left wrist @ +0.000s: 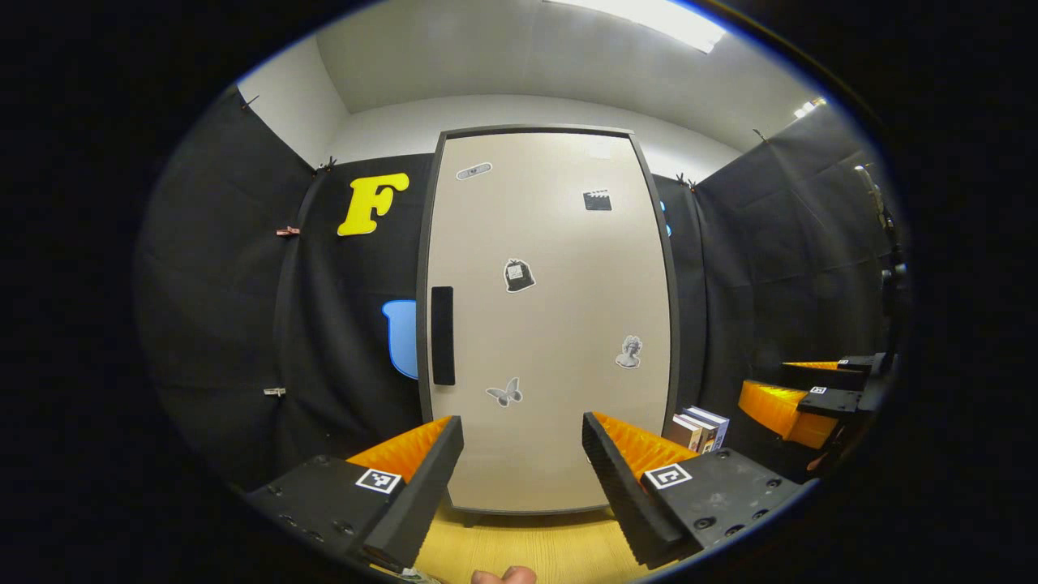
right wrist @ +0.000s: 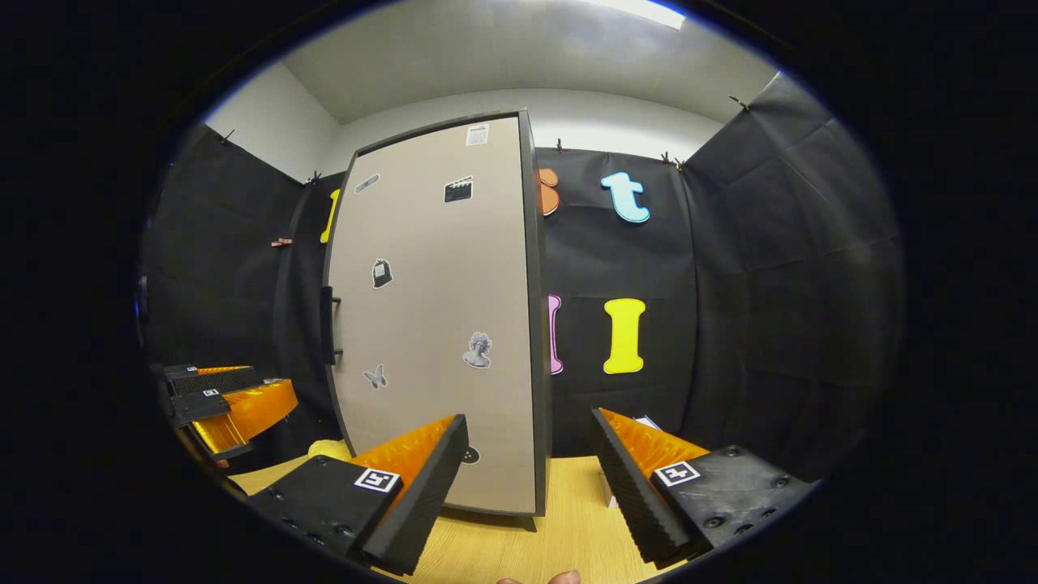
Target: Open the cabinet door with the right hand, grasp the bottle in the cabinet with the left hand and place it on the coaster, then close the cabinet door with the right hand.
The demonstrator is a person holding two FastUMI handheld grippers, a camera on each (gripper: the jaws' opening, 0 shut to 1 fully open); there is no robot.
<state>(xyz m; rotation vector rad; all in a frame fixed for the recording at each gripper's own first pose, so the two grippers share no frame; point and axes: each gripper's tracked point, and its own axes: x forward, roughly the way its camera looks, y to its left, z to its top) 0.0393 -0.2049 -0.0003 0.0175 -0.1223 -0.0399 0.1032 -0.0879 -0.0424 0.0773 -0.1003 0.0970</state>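
The tall cabinet's beige door [left wrist: 551, 324] is closed and carries several stickers. Its dark vertical handle [left wrist: 442, 335] runs along the left edge. What is inside the cabinet is hidden. My left gripper [left wrist: 522, 423] is open and empty, facing the door head-on a short way in front of it. In the right gripper view the same door [right wrist: 430, 324] stands at an angle with its handle [right wrist: 327, 324] on the far left. My right gripper [right wrist: 529, 418] is open and empty, aimed at the door's right edge. A small yellow object [right wrist: 328, 448], possibly the coaster, lies by the cabinet's left foot.
The cabinet stands on a light wooden table [left wrist: 527, 543]. A few books [left wrist: 701, 428] stand right of the cabinet. The right gripper [left wrist: 799, 389] shows at the far right of the left gripper view, and the left gripper [right wrist: 227, 393] at the far left of the right gripper view. Black cloth walls surround the booth.
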